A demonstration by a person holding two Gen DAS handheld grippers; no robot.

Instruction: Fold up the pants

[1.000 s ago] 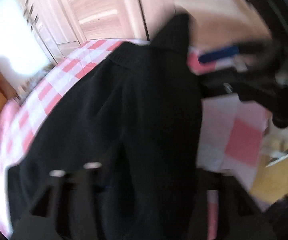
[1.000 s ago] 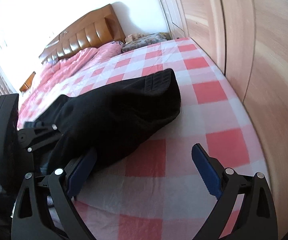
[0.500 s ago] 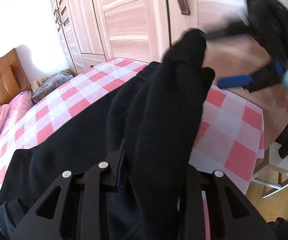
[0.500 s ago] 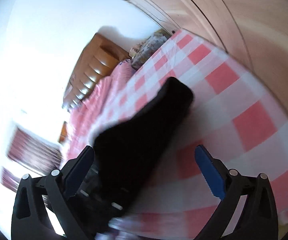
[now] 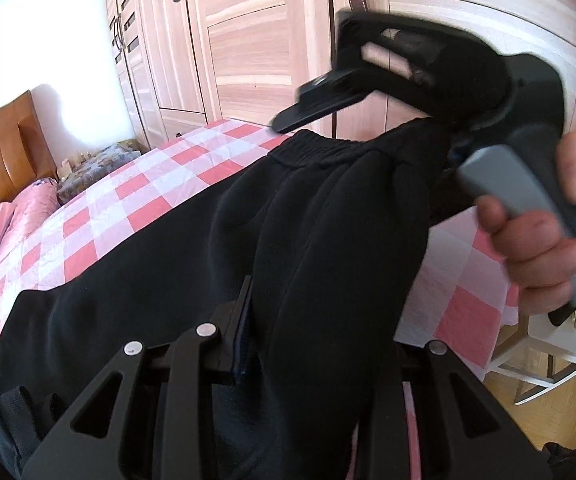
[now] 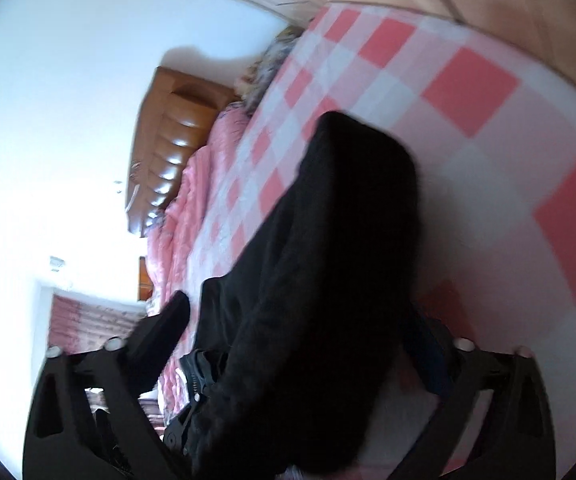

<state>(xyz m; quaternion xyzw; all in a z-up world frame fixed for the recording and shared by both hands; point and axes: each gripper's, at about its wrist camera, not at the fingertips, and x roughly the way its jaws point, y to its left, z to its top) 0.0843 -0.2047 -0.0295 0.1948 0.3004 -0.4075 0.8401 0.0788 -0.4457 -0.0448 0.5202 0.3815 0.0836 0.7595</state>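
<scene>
The black pants (image 5: pixel 176 264) lie across the pink-and-white checked bed (image 5: pixel 100 216), partly lifted at the near end. My left gripper (image 5: pixel 311 344) is shut on a thick fold of the pants. My right gripper (image 6: pixel 299 332) stands around another bunch of the pants (image 6: pixel 327 260); the cloth fills the gap between its jaws. In the left wrist view the right gripper (image 5: pixel 439 80) shows at the upper right, held by a hand, at the elastic waistband (image 5: pixel 327 148).
Light wooden wardrobe doors (image 5: pixel 248 40) stand just past the bed's far edge. A brown padded headboard (image 6: pixel 168 152) and pink quilt (image 6: pixel 184 216) are at the bed's head. A white stool (image 5: pixel 535 360) stands on the wooden floor to the right.
My right gripper has rolled sideways and come onto the pants from an open stance beside them. My left gripper has stayed shut on the fold and lifted it.
</scene>
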